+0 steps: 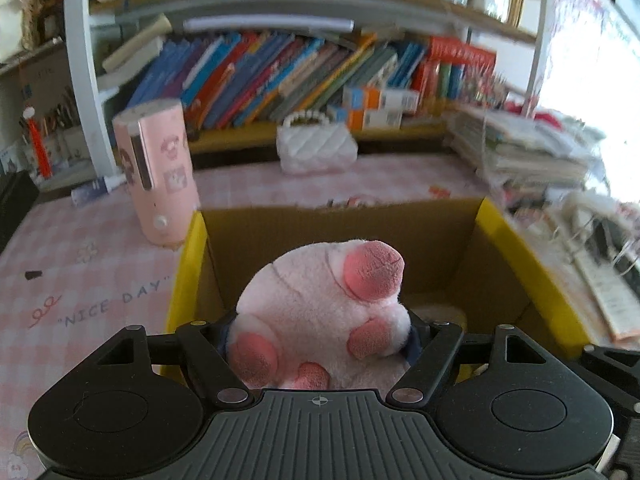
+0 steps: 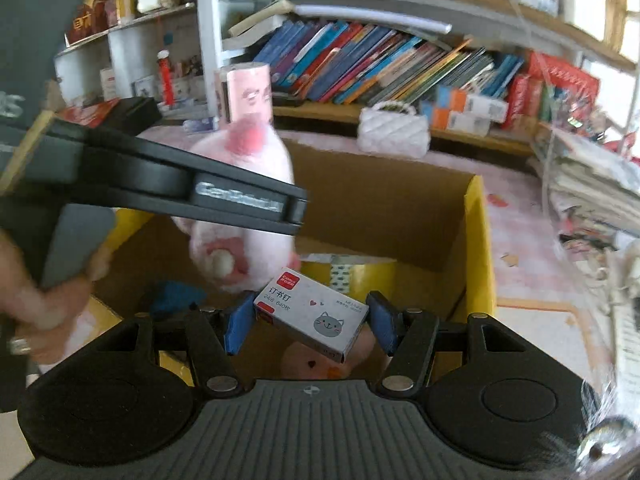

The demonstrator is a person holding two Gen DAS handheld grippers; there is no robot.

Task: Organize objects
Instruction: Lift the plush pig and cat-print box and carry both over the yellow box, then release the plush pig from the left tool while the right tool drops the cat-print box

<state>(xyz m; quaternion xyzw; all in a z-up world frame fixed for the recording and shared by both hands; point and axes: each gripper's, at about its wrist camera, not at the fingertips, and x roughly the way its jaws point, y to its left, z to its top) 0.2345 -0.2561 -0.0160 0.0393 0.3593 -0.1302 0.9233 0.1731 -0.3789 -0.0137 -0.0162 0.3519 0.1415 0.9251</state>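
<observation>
My left gripper point(image 1: 320, 340) is shut on a pink plush toy point(image 1: 320, 312) with darker pink paw pads, held over the open cardboard box point(image 1: 340, 224) with yellow flaps. In the right wrist view the left gripper point(image 2: 298, 210) holds the plush point(image 2: 240, 208) above the same box point(image 2: 384, 200). My right gripper point(image 2: 308, 322) is shut on a small grey staple box point(image 2: 312, 314) with a cat drawing, held tilted over the box's near side. Another pink plush point(image 2: 316, 360) lies inside the box below it.
A pink cylindrical dispenser point(image 1: 156, 168) stands left of the box on the pink checked tablecloth point(image 1: 80, 280). A white quilted purse point(image 1: 316, 148) sits behind. Stacks of papers point(image 1: 532, 152) lie at the right. Bookshelves point(image 1: 300, 76) fill the back.
</observation>
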